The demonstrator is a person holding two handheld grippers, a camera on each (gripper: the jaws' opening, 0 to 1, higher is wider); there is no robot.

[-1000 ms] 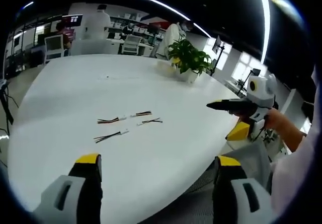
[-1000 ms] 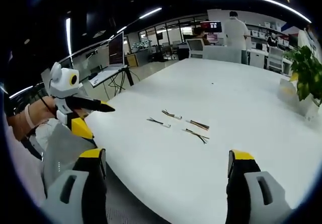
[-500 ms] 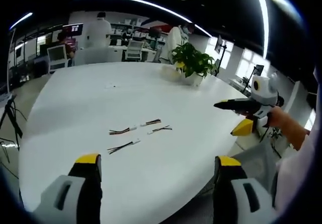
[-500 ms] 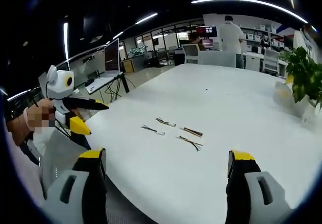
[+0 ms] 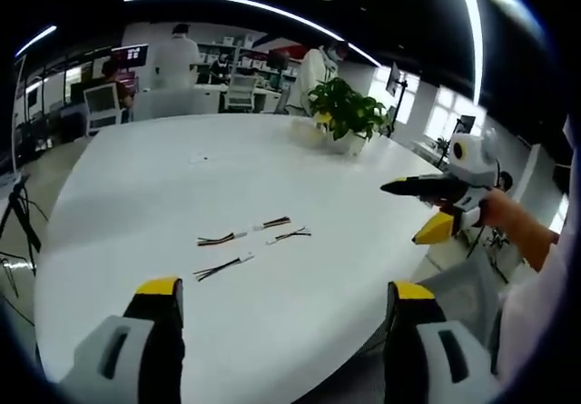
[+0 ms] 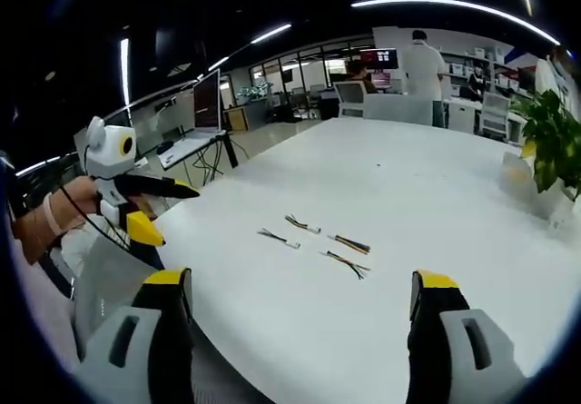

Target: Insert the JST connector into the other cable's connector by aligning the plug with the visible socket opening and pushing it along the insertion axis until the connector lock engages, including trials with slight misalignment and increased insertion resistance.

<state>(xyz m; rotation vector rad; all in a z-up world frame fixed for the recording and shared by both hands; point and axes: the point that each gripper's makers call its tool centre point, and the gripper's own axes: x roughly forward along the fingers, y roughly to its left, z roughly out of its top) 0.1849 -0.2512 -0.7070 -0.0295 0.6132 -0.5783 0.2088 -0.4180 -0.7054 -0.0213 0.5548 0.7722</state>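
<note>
Cables lie untouched on the white table [image 5: 136, 177]: four short JST leads in a loose cluster, well ahead of both claws. From the left gripper [image 5: 281, 327], jaws wide apart and holding nothing, the cluster sits ahead and slightly toward its left jaw; nearest is one lead [image 5: 221, 266], beyond it a second lead [image 5: 222, 238], a third lead [image 5: 272, 223] and a fourth lead [image 5: 290, 234], white connector ends facing roughly inward.

Right gripper [image 6: 301, 322] likewise spread and empty; the same cluster [image 6: 318, 241] lies ahead between its jaws. Both claws hang off the table edge, probably a ready stance before reaching in, no lead yet chosen.

Each claw appears in the other's view, held out to the side. Potted plant [image 5: 343, 109] stands far beyond the cables. Nothing lies between claws and leads. People, chairs, monitors in the background.
</note>
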